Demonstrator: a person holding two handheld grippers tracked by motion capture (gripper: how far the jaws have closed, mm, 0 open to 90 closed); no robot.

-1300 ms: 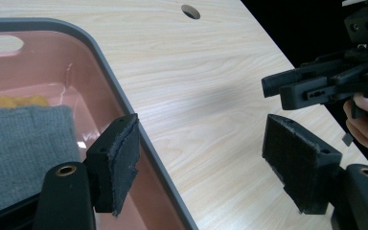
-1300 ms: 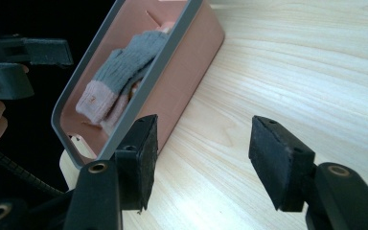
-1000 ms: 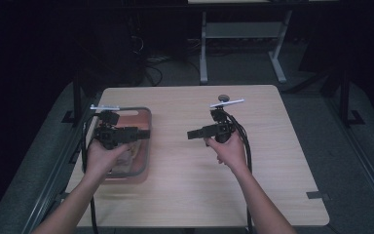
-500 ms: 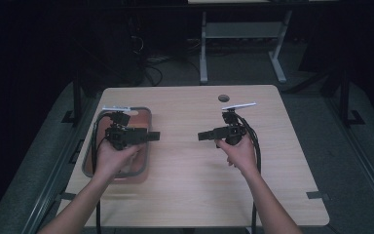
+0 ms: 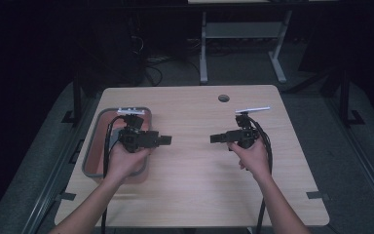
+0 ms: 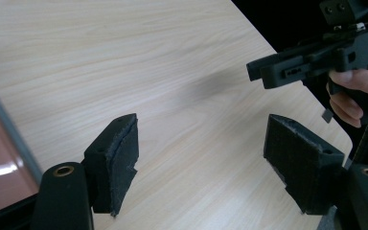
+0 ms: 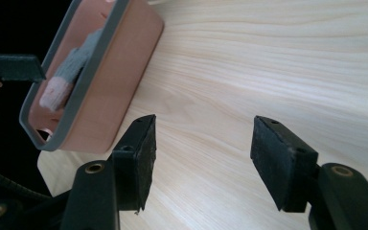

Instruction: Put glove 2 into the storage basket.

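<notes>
A pink bin with a grey rim (image 5: 101, 116) stands at the table's left side; the right gripper view shows its wall (image 7: 115, 81) and something grey and pink (image 7: 69, 72) lying inside. My left gripper (image 5: 168, 140) hovers just right of the bin, pointing right, open and empty, its pads (image 6: 120, 158) wide apart. My right gripper (image 5: 213, 139) points left toward it over the table's middle, also open with nothing between its pads (image 7: 282, 158). The left gripper view shows the right gripper (image 6: 292, 67) in a hand at upper right.
The light wooden table (image 5: 195, 195) has a round cable hole (image 5: 223, 98) near its far edge. Cables trail from both grippers along the forearms. A white desk frame (image 5: 238, 34) stands on the dark floor behind the table.
Both hands have drifted rightward and slightly toward the near edge. The left gripper has moved off the bin's middle to its right edge. Both stay open.
</notes>
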